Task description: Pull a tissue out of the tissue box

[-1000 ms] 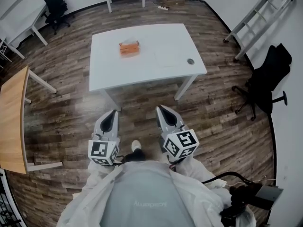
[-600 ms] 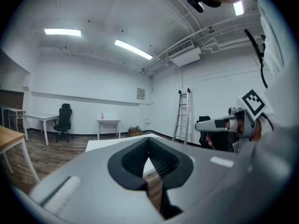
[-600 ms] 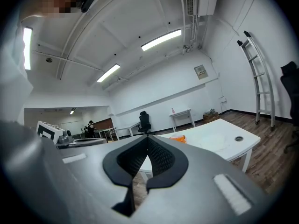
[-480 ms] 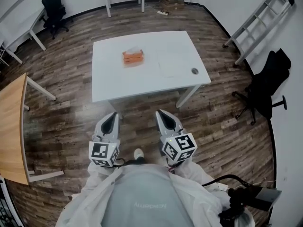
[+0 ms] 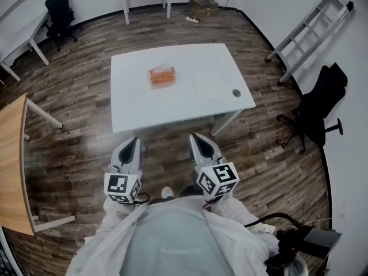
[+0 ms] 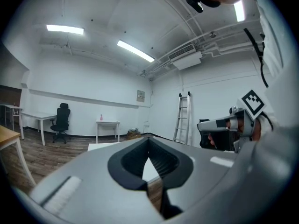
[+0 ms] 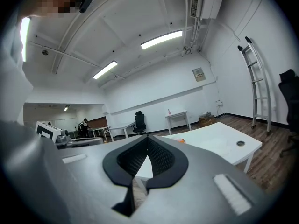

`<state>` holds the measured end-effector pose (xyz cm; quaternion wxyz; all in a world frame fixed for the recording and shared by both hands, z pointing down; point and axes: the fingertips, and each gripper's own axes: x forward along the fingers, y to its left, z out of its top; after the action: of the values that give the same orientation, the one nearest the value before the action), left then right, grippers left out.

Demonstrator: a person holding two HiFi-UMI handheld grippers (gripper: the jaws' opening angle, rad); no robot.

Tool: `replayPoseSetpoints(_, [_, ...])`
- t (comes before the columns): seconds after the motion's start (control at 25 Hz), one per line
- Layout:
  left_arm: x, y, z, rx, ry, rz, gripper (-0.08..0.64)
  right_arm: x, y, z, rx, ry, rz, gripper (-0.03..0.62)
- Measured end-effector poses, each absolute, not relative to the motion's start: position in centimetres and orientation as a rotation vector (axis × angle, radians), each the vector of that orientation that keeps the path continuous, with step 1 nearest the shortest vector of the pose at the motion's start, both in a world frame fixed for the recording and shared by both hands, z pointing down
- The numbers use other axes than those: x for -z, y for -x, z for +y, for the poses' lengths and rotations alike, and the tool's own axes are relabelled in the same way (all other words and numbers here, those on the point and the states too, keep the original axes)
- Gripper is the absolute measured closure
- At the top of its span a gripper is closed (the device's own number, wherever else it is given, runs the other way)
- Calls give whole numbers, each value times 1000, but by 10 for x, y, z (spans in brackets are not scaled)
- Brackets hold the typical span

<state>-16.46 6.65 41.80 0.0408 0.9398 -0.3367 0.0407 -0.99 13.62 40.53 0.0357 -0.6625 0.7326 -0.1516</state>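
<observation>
While the person walks closer, the table (image 5: 138, 111) looks bigger and sits lower in the head view than it did a second ago. The orange box (image 5: 161, 77) looks nearer too, but it stays in its spot on the table. It lies near the middle, a bit to the far left. A little white shows at its top, and that is likely the tissue (image 5: 163, 69).

The left gripper (image 5: 131, 142) and the right gripper (image 5: 197, 138) stay side by side in front of the body and point at the table. Both hang over the floor (image 5: 86, 154), not over the table yet, and they are well apart from the box. The jaws of each gripper are pressed together, tip to tip, with nothing between them. In the right gripper view the box is only a tiny orange dot far ahead.

So the job has not really begun. This looks like the walk up to the table. To pull the tissue, one gripper must get near the box and spread its jaws first.
</observation>
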Motion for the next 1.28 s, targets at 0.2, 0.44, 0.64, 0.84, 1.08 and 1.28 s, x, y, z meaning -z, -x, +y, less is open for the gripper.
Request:
replayPoseSetpoints(0.2, [-424, 173, 55, -132, -2858, -1045, 560, -408, 5, 128, 467, 2076, 2238, 591])
replayPoseSetpoints(0.44, [-429, 170, 43, -151, -2851, -1045, 560, -414, 0, 118, 504, 2082, 2219, 592])
replayPoseSetpoints(0.64, [-429, 161, 29, -169, -2857, -1049, 560, -416, -10, 99, 512, 2073, 2214, 592])
replayPoseSetpoints(0.84, [-433, 155, 12, -180, -2831, -1073, 560, -418, -19, 79, 530, 2051, 2228, 591])
replayPoseSetpoints(1.08, [-435, 135, -11, -207, -2829, -1079, 560, -422, -40, 51, 557, 2038, 2235, 592])
replayPoseSetpoints(1.28, [-436, 117, -35, -235, -2817, -1092, 560, -423, -56, 25, 583, 2017, 2251, 592])
